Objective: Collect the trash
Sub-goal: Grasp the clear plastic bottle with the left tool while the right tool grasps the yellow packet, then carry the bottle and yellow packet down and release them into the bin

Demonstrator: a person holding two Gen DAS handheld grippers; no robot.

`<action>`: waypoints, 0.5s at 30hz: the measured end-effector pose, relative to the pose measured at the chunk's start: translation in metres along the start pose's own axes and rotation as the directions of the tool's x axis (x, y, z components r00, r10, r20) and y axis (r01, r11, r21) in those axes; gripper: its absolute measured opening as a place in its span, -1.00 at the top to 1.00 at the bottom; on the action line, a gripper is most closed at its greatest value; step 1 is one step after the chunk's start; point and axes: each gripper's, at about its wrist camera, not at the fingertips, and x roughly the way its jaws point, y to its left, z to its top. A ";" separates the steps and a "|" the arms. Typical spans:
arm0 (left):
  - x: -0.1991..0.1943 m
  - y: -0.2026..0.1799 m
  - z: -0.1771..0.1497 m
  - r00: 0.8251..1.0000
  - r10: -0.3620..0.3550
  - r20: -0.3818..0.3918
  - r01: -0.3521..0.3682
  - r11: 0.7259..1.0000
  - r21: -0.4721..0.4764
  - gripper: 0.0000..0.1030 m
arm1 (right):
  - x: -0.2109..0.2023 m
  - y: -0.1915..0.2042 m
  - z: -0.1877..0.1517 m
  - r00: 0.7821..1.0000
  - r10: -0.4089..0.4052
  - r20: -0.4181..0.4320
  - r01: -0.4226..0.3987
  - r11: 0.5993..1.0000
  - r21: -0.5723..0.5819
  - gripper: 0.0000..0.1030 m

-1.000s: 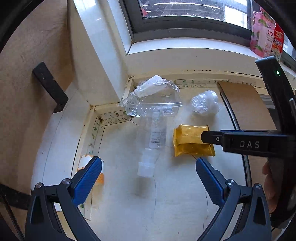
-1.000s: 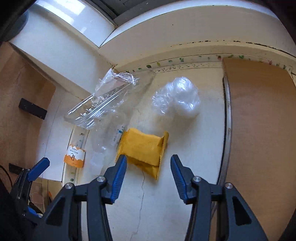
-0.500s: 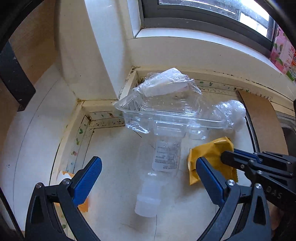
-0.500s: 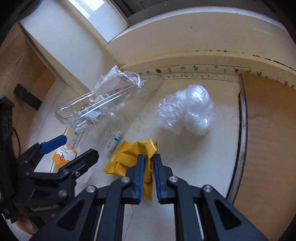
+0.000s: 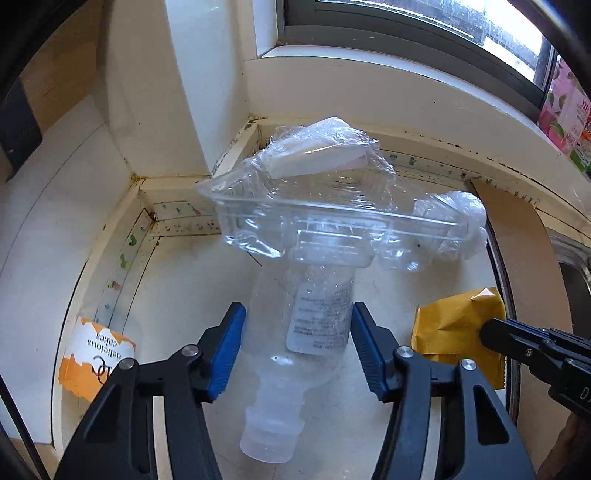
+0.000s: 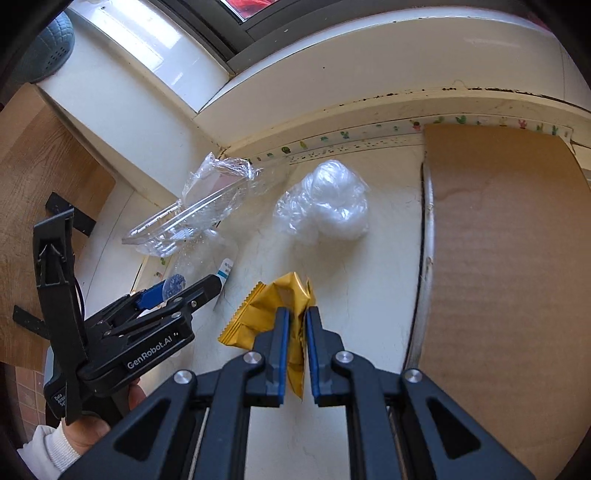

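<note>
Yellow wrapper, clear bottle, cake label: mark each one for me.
Yellow wrapper (image 6: pixel 275 308): right wrist view, crumpled upper part above the jaws.
Clear bottle (image 5: pixel 317 317): left wrist view, printed label on its body.
Cake label (image 5: pixel 96 356): left wrist view, white middle with the lettering.

Place: I read a home kitchen.
Evidence: cream countertop (image 6: pixel 369 280), window (image 5: pixel 424 22) upper frame, sink edge (image 5: pixel 569 266) right.
</note>
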 end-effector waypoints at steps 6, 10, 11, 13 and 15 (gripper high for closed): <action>-0.027 0.002 -0.042 0.999 -0.024 -0.026 0.023 0.999 -0.026 -0.08 | -0.020 0.004 -0.021 1.000 0.006 0.006 -0.006 1.000 0.000 0.82; -0.057 0.005 -0.075 0.999 -0.050 -0.016 0.049 0.998 -0.041 -0.08 | -0.035 0.009 -0.039 1.000 0.001 0.012 -0.001 1.000 0.006 0.82; -0.065 0.006 -0.083 0.998 -0.055 -0.012 0.054 0.997 -0.048 -0.08 | -0.038 0.010 -0.043 1.000 -0.001 0.014 0.001 1.000 0.007 0.82; -0.080 0.010 -0.100 0.998 -0.063 -0.010 0.063 0.996 -0.061 -0.08 | -0.046 0.013 -0.053 1.000 -0.008 0.020 0.008 1.000 0.003 0.82; -0.095 0.012 -0.114 0.998 -0.069 -0.008 0.068 0.995 -0.076 -0.08 | -0.053 0.018 -0.063 1.000 -0.012 0.019 0.012 1.000 0.000 0.82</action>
